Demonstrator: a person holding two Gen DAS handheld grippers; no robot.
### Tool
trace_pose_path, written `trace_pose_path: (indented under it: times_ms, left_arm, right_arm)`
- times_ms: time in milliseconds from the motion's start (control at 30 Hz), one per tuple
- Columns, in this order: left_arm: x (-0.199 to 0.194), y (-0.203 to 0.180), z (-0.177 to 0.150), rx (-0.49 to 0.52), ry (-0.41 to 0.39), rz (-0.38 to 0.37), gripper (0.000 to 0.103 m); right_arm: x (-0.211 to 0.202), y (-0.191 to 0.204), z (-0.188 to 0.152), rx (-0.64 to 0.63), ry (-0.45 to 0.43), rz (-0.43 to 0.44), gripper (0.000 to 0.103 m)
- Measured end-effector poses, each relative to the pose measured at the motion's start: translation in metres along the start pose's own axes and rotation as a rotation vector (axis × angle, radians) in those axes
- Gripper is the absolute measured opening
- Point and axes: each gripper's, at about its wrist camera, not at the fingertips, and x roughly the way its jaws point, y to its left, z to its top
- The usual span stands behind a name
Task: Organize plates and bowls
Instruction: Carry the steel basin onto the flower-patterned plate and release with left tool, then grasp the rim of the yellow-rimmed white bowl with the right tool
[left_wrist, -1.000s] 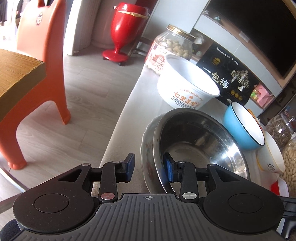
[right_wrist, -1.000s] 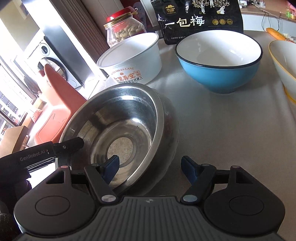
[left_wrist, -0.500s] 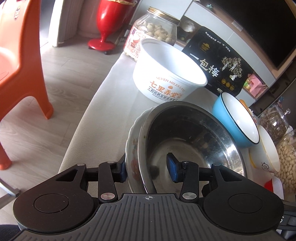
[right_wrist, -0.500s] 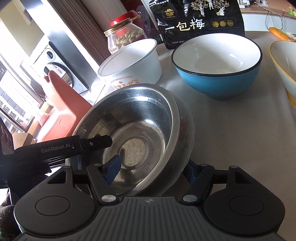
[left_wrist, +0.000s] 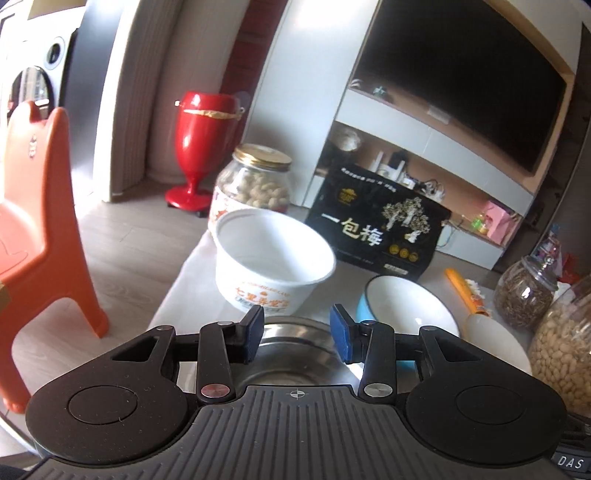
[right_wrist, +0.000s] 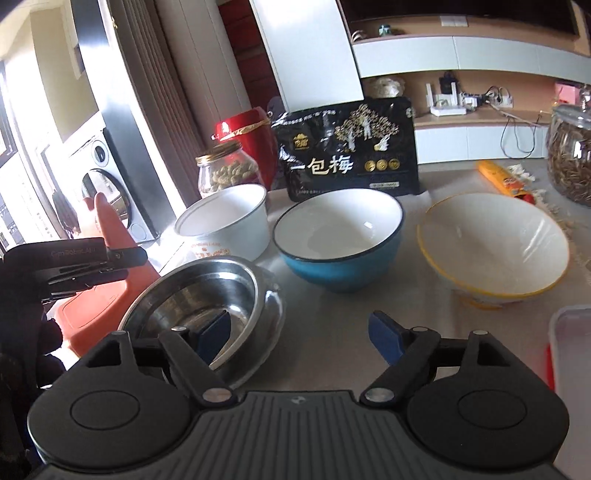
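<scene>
At table's left end, steel bowl (right_wrist: 207, 295) now rests in plate (right_wrist: 275, 306); left gripper (left_wrist: 296, 339) and right gripper (right_wrist: 299, 336) backed off, fingers apart, empty. Stack done; blue bowl (right_wrist: 340, 240) likely next.

The grey table (right_wrist: 369, 325) holds a shiny metal bowl (right_wrist: 207, 295), a white tub (right_wrist: 229, 221), a blue bowl (right_wrist: 340, 243), a yellow-rimmed bowl (right_wrist: 495, 247), a black bag (right_wrist: 351, 155) and glass jars (left_wrist: 255, 181).
</scene>
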Motion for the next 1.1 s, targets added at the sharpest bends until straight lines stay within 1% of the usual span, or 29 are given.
trace_pose_path:
  times_ms: [67,100,167,200,233,300,400,500,567,633,667,700,733,833,900,1033,1100]
  left_arm:
    - [0.018,-0.026,0.002,-0.014,0.087,-0.131,0.043]
    - [0.033,-0.044,-0.001,-0.027,0.160,-0.204,0.043]
    - [0.059,-0.074,-0.009,-0.052,0.264,-0.294,0.043]
    - [0.071,-0.089,-0.013,-0.051,0.296,-0.315,0.043]
    - [0.084,-0.105,-0.019,-0.042,0.321,-0.319,0.043]
    - [0.106,-0.127,-0.024,-0.031,0.353,-0.288,0.043]
    - [0.132,-0.146,-0.037,-0.063,0.415,-0.265,0.043]
    - [0.145,-0.159,-0.045,-0.029,0.425,-0.229,0.043]
    - [0.151,-0.166,-0.049,-0.009,0.420,-0.226,0.043]
    - [0.160,-0.169,-0.052,-0.012,0.432,-0.237,0.044]
    - [0.164,-0.171,-0.054,-0.012,0.437,-0.236,0.045]
    - [0.168,-0.174,-0.055,-0.005,0.437,-0.230,0.045]
    - [0.171,-0.177,-0.056,0.006,0.435,-0.222,0.045]
    - [0.170,-0.180,-0.059,0.039,0.424,-0.206,0.044]
    - [0.167,-0.178,-0.060,0.054,0.432,-0.215,0.044]
    - [0.153,-0.166,-0.060,0.046,0.449,-0.218,0.042]
    - [0.142,-0.158,-0.062,0.050,0.455,-0.218,0.042]
  right_arm:
    - [-0.019,-0.028,0.010,0.014,-0.036,-0.065,0.085]
    - [-0.025,-0.042,0.015,0.020,-0.046,-0.098,0.085]
    - [-0.031,-0.072,0.027,0.048,-0.054,-0.179,0.085]
    - [-0.031,-0.086,0.032,0.071,-0.055,-0.210,0.085]
    - [-0.029,-0.099,0.037,0.093,-0.053,-0.231,0.085]
    - [-0.020,-0.131,0.048,0.168,-0.020,-0.254,0.085]
    - [0.002,-0.163,0.059,0.268,0.039,-0.243,0.083]
    - [0.026,-0.178,0.066,0.272,0.070,-0.266,0.077]
    - [0.038,-0.182,0.067,0.275,0.075,-0.247,0.074]
    - [0.047,-0.188,0.066,0.308,0.083,-0.220,0.066]
    - [0.050,-0.190,0.064,0.320,0.095,-0.205,0.062]
    - [0.054,-0.191,0.062,0.323,0.107,-0.188,0.057]
    - [0.056,-0.191,0.059,0.318,0.118,-0.185,0.055]
    - [0.054,-0.187,0.056,0.286,0.105,-0.194,0.053]
    - [0.051,-0.186,0.055,0.286,0.101,-0.182,0.053]
    - [0.045,-0.173,0.051,0.259,0.106,-0.187,0.053]
    - [0.040,-0.160,0.048,0.226,0.104,-0.180,0.053]
